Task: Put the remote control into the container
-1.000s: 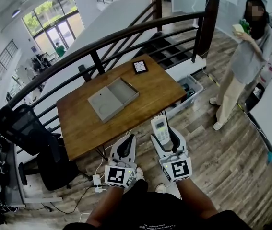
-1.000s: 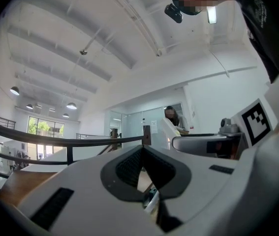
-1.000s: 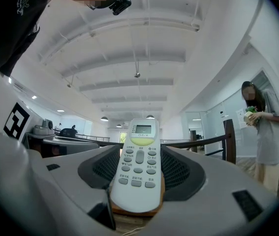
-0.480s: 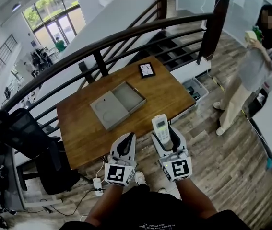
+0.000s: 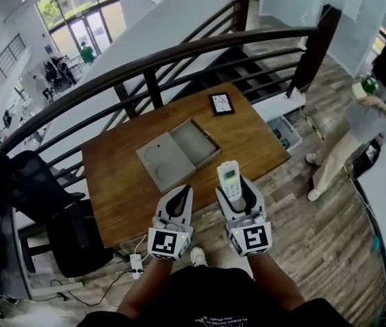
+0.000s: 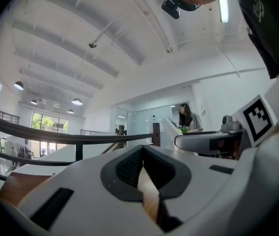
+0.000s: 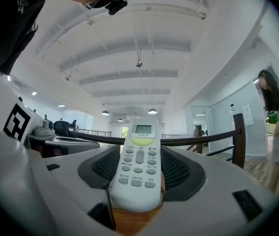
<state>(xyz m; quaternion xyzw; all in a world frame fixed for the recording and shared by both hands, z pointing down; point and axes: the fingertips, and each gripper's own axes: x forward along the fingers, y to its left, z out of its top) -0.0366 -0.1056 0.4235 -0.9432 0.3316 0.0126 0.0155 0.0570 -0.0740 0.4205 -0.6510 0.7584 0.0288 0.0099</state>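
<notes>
The remote point(image 7: 139, 163) looks light, stiff, kinda slick. The right gripper point(image 7: 140, 149) has its fingers pinching the lower sides, seems a fair hold. The left gripper point(image 6: 142, 155) has its fingers pressed together, empty.

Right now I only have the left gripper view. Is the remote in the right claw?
Observer: Yes. The right claw is shut on the remote control, button side up.
Operator: Container?
Observer: The container lies open on the wooden table, ahead and left of that claw.
Operator: Anything inside?
Observer: The head view shows nothing in it.
</notes>
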